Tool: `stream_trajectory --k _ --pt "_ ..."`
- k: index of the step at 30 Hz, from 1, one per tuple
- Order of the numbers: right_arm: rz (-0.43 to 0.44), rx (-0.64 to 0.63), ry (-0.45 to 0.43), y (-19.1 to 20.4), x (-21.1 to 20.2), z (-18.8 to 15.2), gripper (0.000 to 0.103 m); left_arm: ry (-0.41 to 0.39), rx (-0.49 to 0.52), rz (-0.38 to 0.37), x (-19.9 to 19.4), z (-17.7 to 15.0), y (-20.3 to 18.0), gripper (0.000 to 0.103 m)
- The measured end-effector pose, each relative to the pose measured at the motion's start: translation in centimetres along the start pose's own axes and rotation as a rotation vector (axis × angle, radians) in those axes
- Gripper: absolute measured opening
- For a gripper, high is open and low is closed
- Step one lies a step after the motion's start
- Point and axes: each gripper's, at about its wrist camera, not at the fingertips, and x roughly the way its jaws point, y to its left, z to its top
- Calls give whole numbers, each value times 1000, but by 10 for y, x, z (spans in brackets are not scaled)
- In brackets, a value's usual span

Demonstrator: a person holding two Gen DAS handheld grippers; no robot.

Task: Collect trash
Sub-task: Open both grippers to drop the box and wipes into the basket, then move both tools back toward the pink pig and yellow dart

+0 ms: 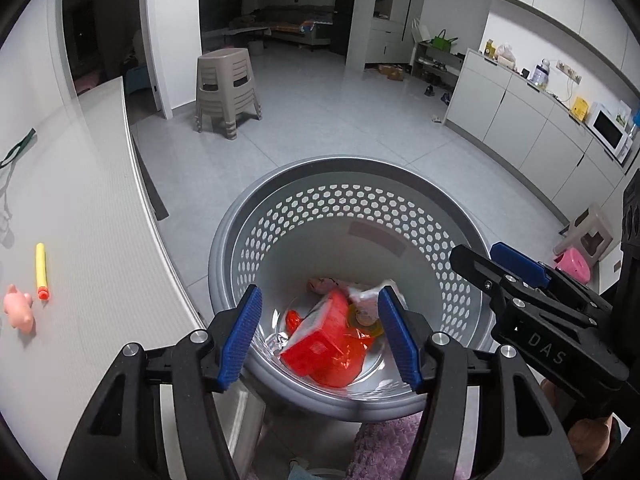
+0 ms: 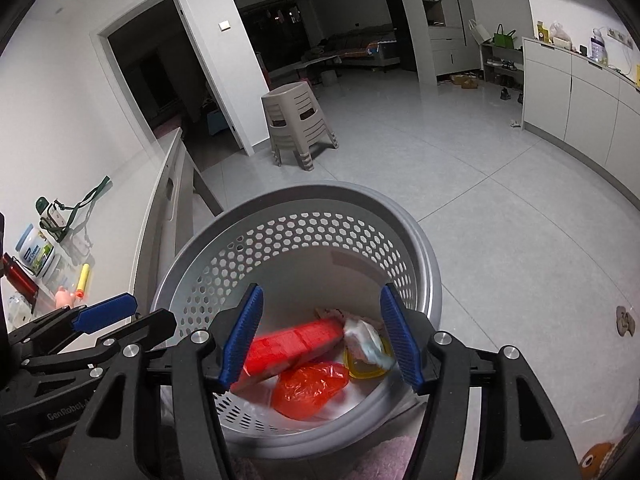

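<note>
A grey perforated basket stands on the floor below both grippers. Inside it lie a red box, a red plastic bag, a crumpled white wrapper and a yellow ring-shaped piece. My left gripper is open and empty above the basket's near rim. My right gripper is open and empty above the basket too. The right gripper also shows at the right of the left wrist view. The left gripper also shows at the lower left of the right wrist view.
A white counter runs along the left, with a yellow foam dart and a pink toy pig on it. Bottles and a jar stand farther back. Stacked beige stools stand on the tiled floor. White cabinets line the right.
</note>
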Motion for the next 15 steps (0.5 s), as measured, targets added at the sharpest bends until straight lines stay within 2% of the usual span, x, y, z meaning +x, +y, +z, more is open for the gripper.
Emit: stream_trajectory --k 15 --pt "1 -1 5 5 1 -3 59 -10 -20 1 -4 -3 11 61"
